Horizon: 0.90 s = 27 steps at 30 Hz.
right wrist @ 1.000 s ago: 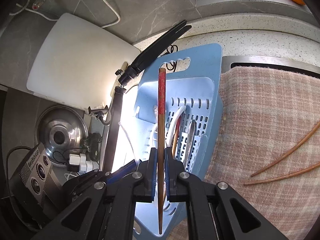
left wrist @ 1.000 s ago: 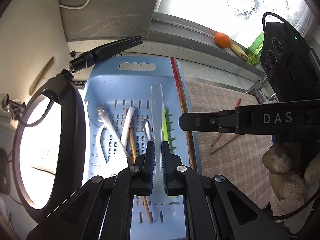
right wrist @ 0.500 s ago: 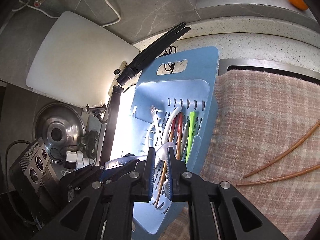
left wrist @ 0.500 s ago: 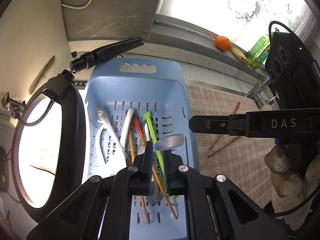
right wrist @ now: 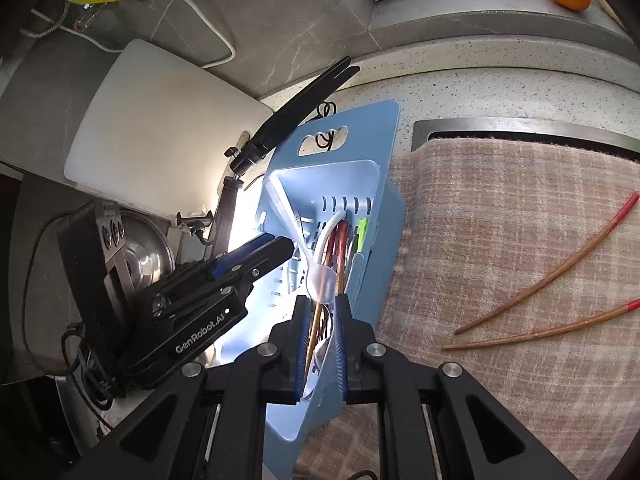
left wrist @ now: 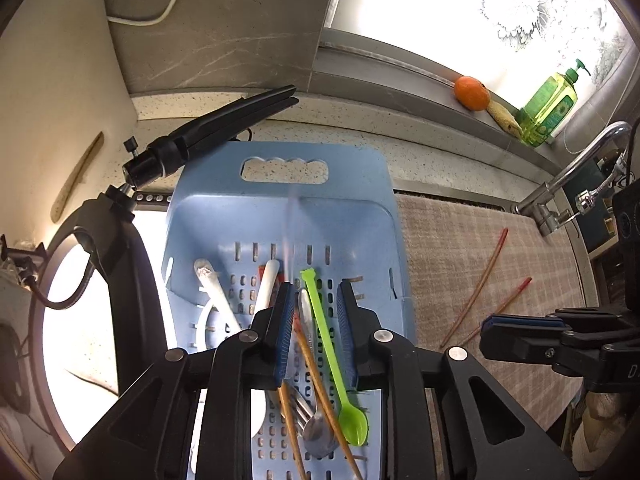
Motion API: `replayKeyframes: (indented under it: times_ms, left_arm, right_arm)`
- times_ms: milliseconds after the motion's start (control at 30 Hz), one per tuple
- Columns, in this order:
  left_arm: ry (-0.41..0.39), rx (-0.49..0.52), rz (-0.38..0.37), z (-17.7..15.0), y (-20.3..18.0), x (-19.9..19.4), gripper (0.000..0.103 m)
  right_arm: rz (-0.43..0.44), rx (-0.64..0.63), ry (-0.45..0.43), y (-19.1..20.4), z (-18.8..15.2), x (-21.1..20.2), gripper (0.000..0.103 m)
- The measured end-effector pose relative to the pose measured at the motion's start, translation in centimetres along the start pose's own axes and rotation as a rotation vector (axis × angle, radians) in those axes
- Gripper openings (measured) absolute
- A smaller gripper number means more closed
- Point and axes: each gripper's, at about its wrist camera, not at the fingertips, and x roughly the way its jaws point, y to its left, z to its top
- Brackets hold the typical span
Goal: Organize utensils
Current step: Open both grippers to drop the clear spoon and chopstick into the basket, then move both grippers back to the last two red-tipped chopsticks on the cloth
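Clearing both tongs off blue basket (left wrist: 360, 200) | L gripper (left wrist: 314, 332) jaws apart, empty; R gripper (right wrist: 319, 350) jaws apart, empty | nxt: R to 2 chopsticks (right wrist: 560, 268) on mat (right wrist: 500, 208), pinch mid-shaft, lift level | chopsticks thin, brown, red tips, near basket.

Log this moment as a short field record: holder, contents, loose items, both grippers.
holder: light blue perforated plastic basket, beside the cloth
contents: lime green plastic spoon, white utensils, wooden chopsticks, metal fork; a translucent spoon is also there
loose items: two red-tipped wooden chopsticks on the checked beige cloth
left gripper: open, over the basket
right gripper: open, at the basket's edge
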Motion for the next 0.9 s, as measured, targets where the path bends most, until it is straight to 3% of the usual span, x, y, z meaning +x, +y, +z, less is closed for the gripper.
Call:
replayKeyframes:
  times_ms: [433,600,900]
  left_arm:
    - [-0.077,0.004,0.003,-0.2,-1.1,-4.3,0.020]
    - [-0.086,0.057,-0.004,-1.0,-3.6,-5.1,0.020]
    - [-0.048,0.174,-0.084,-1.9,-10.0,-3.2,0.020]
  right_arm:
    - [-0.025,0.029,-0.054,-3.4,-0.6,-3.2,0.011]
    - [-0.039,0.036,-0.109,-5.0,-1.1,-5.2,0.019]
    - [-0.097,0.097,-0.172,-10.0,-2.2,-9.1,0.020]
